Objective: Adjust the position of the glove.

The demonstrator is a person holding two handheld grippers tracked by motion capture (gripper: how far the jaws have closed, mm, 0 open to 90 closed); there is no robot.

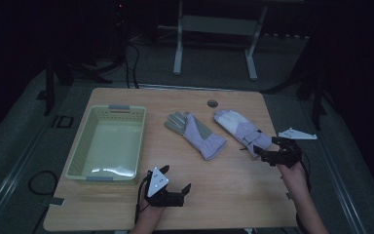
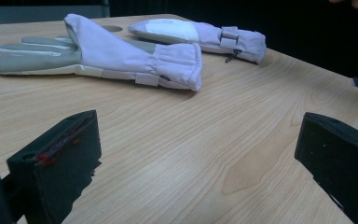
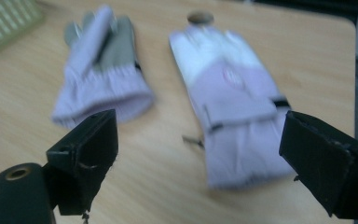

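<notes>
Dim room, pale wooden table (image 1: 224,195): the pale green plastic basket (image 1: 85,146) lies empty, and both lilac fabric gloves, left one (image 1: 197,131) and right one (image 1: 241,127), lie flat beside it. Nothing looks begun. Left gripper (image 1: 181,191) hangs spread near the front edge; right gripper (image 1: 268,148) spread at the right glove's cuff.

A wooden table (image 1: 224,195) carries a plastic basket (image 1: 108,144) on its left half. Right of the basket lie two gloves side by side, both flat on the tabletop with fingers pointing away and cuffs toward the person: the left glove (image 1: 195,133) near the middle, the right glove (image 1: 242,129) just beyond it toward the right edge. A round cable hole (image 1: 212,103) sits in the tabletop behind the gloves, between them. Behind the table stands a metal frame (image 1: 214,34) on the floor.

The left gripper (image 1: 175,192) sits at the near edge, right of the basket's near corner and in front of the left glove. The right gripper (image 1: 268,151) is at the right edge, just beside the right glove's cuff.
</notes>
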